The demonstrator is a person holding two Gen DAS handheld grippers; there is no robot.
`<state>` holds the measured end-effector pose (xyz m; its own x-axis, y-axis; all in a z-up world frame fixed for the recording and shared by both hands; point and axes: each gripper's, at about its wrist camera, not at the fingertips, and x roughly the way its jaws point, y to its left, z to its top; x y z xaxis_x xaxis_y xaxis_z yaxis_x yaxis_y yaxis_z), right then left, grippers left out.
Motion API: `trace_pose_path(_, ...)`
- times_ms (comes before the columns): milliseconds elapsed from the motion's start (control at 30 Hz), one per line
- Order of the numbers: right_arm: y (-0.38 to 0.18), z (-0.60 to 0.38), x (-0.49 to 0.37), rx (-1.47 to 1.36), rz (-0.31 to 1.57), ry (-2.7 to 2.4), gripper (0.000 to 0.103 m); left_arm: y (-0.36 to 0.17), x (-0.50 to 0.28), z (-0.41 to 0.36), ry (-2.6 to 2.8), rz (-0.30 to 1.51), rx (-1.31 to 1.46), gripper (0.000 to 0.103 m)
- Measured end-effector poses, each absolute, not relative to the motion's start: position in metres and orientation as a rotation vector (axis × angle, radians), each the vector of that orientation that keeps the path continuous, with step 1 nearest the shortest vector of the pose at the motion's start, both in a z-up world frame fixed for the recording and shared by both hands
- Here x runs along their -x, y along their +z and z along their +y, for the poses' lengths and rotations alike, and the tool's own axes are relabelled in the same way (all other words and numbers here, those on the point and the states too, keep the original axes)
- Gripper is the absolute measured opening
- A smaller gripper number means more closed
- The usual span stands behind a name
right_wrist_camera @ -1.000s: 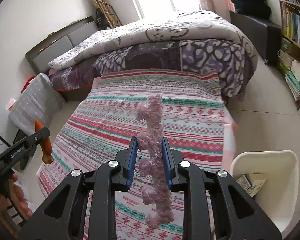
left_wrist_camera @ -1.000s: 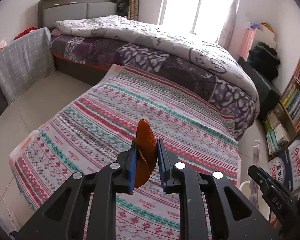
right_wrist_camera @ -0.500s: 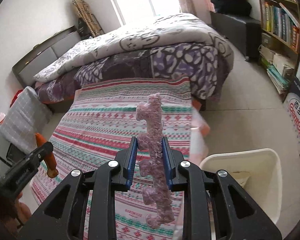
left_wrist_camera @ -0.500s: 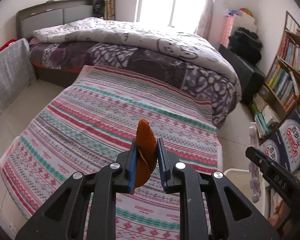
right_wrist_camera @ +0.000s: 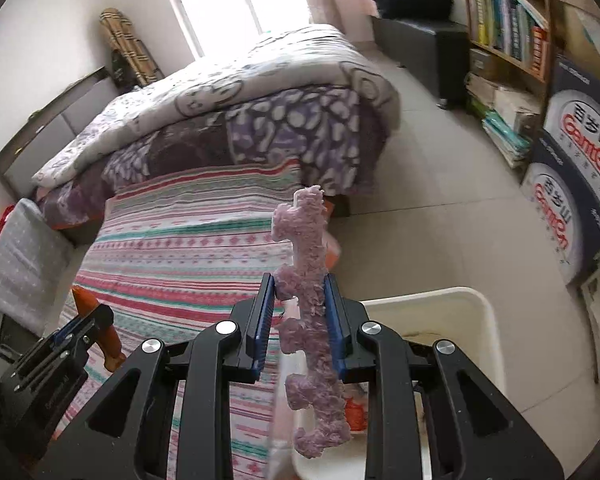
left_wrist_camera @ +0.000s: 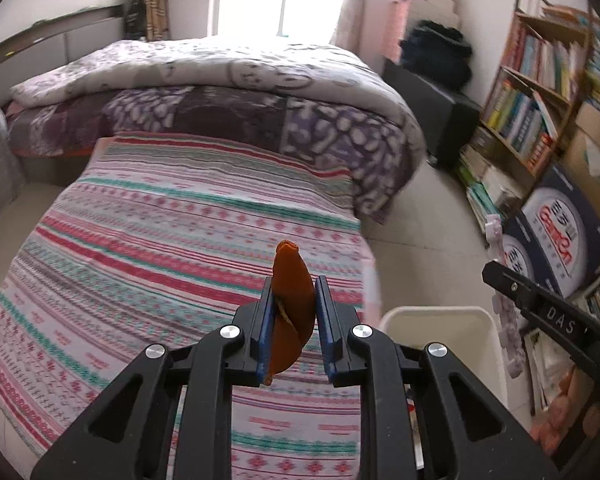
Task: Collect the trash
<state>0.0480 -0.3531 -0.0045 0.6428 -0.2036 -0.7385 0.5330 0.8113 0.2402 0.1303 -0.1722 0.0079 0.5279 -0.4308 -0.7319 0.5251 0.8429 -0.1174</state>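
My left gripper (left_wrist_camera: 292, 308) is shut on an orange peel-like scrap (left_wrist_camera: 290, 280), held above the striped cover near its right edge. My right gripper (right_wrist_camera: 300, 304) is shut on a long pale purple foam strip (right_wrist_camera: 306, 264) that hangs down between the jaws. A white trash bin (right_wrist_camera: 460, 300) stands on the floor beside the bed, just right of and below the right gripper; it also shows in the left wrist view (left_wrist_camera: 440, 316). The right gripper (left_wrist_camera: 496, 276) appears at the right of the left wrist view, the left gripper (right_wrist_camera: 88, 316) at the lower left of the right wrist view.
A striped bedcover (left_wrist_camera: 160, 240) lies on a low bed, with a purple-and-white quilt (left_wrist_camera: 240, 92) behind. A bookshelf (left_wrist_camera: 540, 92), blue boxes (left_wrist_camera: 560, 240) and stacked books line the right wall. Some scraps lie in the bin (right_wrist_camera: 356, 412).
Both grippers have swung right, still holding their scraps. The white bin has come into view under and beside them, closer than before.
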Motion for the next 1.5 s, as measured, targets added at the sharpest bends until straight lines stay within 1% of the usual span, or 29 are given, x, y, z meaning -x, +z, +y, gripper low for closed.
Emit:
trace_pose_path(200, -0.015, -0.386, -0.025, -0.5, 0.818, -0.513, 0.027, -0.001, -0.111, -0.21, -0.657, 0.857, -0.167, 0.021)
trace_pose_path(233, -0.017, -0.39, -0.022, -0.507, 0.828, -0.522, 0.029, -0.004, -0.106, -0.218, -0.675, 0.861, -0.18, 0.021)
trace_pose_path(300, -0.02, -0.402, -0.012, -0.528, 0.832, -0.561, 0.047, -0.008, -0.097, -0.23, -0.704, 0.867, -0.202, 0.021)
trace_pose_path(367, -0.02, -0.414, 0.0, -0.549, 0.82, -0.606, 0.054, -0.014, -0.087, -0.243, -0.733, 0.874, -0.227, 0.021)
trace_pose_path(467, -0.017, -0.429, 0.015, -0.577, 0.801, -0.651, 0.062, -0.022, -0.075, -0.261, -0.779, 0.891, -0.256, 0.021)
trace_pose_path(567, -0.015, -0.444, 0.029, -0.597, 0.782, -0.696, 0.065, -0.028, -0.065, -0.275, -0.824, 0.907, -0.279, 0.022)
trace_pose_path(600, -0.014, -0.448, 0.033, -0.603, 0.776, -0.707, 0.067, -0.029, -0.063, -0.279, -0.835, 0.912, -0.28, 0.026)
trace_pose_path(633, -0.014, -0.452, 0.037, -0.609, 0.771, -0.715, 0.067, -0.03, -0.061, -0.282, -0.856, 0.924, -0.274, 0.036)
trace_pose_path(667, -0.014, -0.455, 0.04, -0.615, 0.766, -0.72, 0.068, -0.031, -0.059, -0.286, -0.882, 0.945, -0.26, 0.042)
trace_pose_path(700, -0.014, -0.457, 0.041, -0.619, 0.763, -0.723, 0.069, -0.032, -0.059, -0.288, -0.901, 0.963, -0.249, 0.054)
trace_pose_path(733, -0.013, -0.458, 0.042, -0.62, 0.761, -0.726, 0.069, -0.032, -0.058, -0.29, -0.93, 0.987, -0.227, 0.058)
trace_pose_path(833, -0.01, -0.459, 0.047, -0.605, 0.748, -0.74, 0.072, -0.032, -0.056, -0.294, -0.965, 1.02, -0.206, 0.06)
trace_pose_path(900, -0.006, -0.457, 0.052, -0.593, 0.73, -0.752, 0.076, -0.031, -0.055, -0.294, -0.961, 1.022, -0.21, 0.061)
trace_pose_path(933, -0.003, -0.455, 0.054, -0.582, 0.717, -0.763, 0.077, -0.03, -0.055, -0.292, -0.952, 1.019, -0.221, 0.063)
trace_pose_path(967, -0.001, -0.454, 0.057, -0.572, 0.706, -0.772, 0.08, -0.029, -0.054, -0.291, -0.944, 1.016, -0.228, 0.065)
trace_pose_path(1000, 0.003, -0.451, 0.06, -0.555, 0.689, -0.786, 0.085, -0.027, -0.054, -0.289, -0.928, 1.009, -0.238, 0.07)
trace_pose_path(1033, 0.006, -0.447, 0.063, -0.538, 0.672, -0.8, 0.087, -0.025, -0.053, -0.284, -0.901, 0.987, -0.25, 0.073)
trace_pose_path(1100, 0.011, -0.439, 0.068, -0.508, 0.649, -0.817, 0.092, -0.016, -0.05, -0.274, -0.845, 0.918, -0.276, 0.076)
trace_pose_path(1167, 0.013, -0.429, 0.072, -0.484, 0.63, -0.827, 0.096, -0.008, -0.048, -0.265, -0.789, 0.859, -0.286, 0.082)
trace_pose_path(1233, 0.012, -0.416, 0.076, -0.464, 0.614, -0.831, 0.096, 0.003, -0.047, -0.253, -0.733, 0.801, -0.264, 0.091)
trace_pose_path(1300, 0.01, -0.405, 0.078, -0.45, 0.61, -0.828, 0.096, 0.011, -0.043, -0.24, -0.679, 0.751, -0.232, 0.096)
trace_pose_path(1400, 0.008, -0.389, 0.081, -0.427, 0.598, -0.842, 0.096, 0.022, -0.034, -0.219, -0.596, 0.666, -0.193, 0.096)
trace_pose_path(1500, 0.007, -0.373, 0.084, -0.419, 0.578, -0.83, 0.096, 0.023, -0.032, -0.206, -0.532, 0.668, -0.176, 0.096)
